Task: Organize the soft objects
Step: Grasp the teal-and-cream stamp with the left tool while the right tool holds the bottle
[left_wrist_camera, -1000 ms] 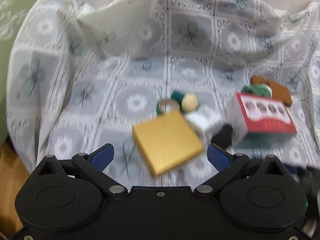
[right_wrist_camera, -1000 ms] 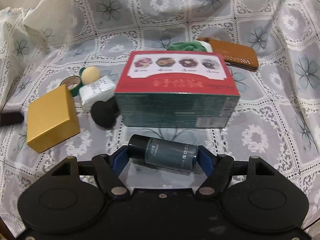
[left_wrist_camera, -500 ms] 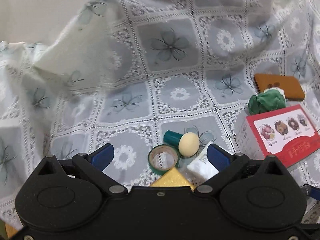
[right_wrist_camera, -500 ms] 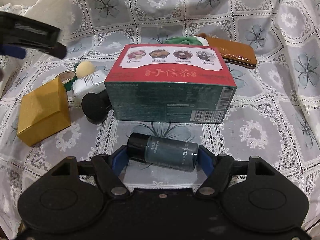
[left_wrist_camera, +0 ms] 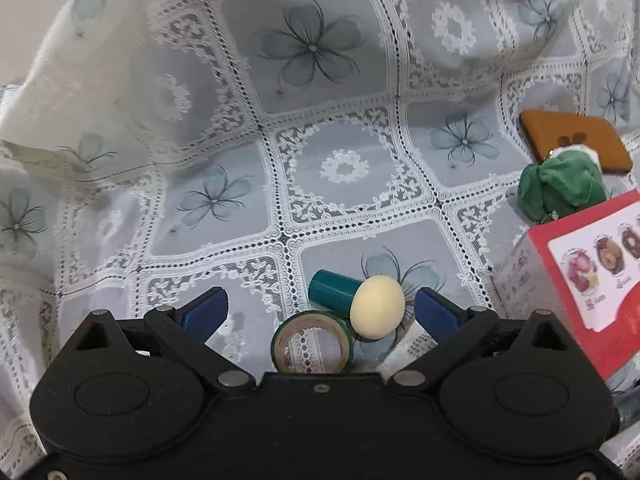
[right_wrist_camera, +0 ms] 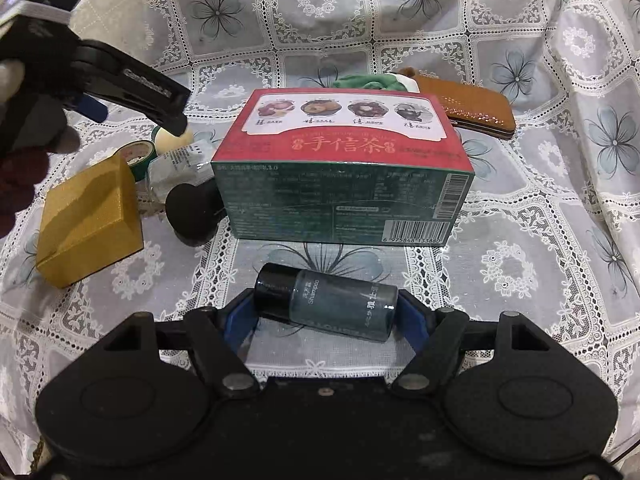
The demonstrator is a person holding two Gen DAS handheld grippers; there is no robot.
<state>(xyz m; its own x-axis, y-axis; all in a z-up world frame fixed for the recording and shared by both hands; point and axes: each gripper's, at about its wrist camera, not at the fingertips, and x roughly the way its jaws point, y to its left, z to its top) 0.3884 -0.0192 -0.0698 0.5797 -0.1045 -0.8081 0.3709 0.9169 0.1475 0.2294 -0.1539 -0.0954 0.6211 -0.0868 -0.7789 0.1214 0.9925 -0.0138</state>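
Note:
My left gripper (left_wrist_camera: 318, 308) is open above a cream sponge with a teal handle (left_wrist_camera: 376, 307) and a green tape roll (left_wrist_camera: 312, 342), which lie between its fingers. It also shows in the right wrist view (right_wrist_camera: 132, 92), hovering over the sponge (right_wrist_camera: 170, 140). My right gripper (right_wrist_camera: 326, 312) stands with its blue pads at both ends of a dark shampoo bottle (right_wrist_camera: 328, 300) lying on the lace cloth. A green cloth bundle (left_wrist_camera: 560, 188) lies behind the red tea box (right_wrist_camera: 344, 164). A black puff (right_wrist_camera: 192, 212) leans by the box.
A gold box (right_wrist_camera: 90, 220) sits at the left. A brown leather case (right_wrist_camera: 468, 110) lies behind the tea box. A white wrapped pack (right_wrist_camera: 180, 172) lies between tape roll and puff. The lace cloth (left_wrist_camera: 320, 80) rises into folds at the back and sides.
My left gripper has moved forward past the gold box and now hovers over the sponge and tape roll. My right gripper has barely moved and stays at the shampoo bottle.

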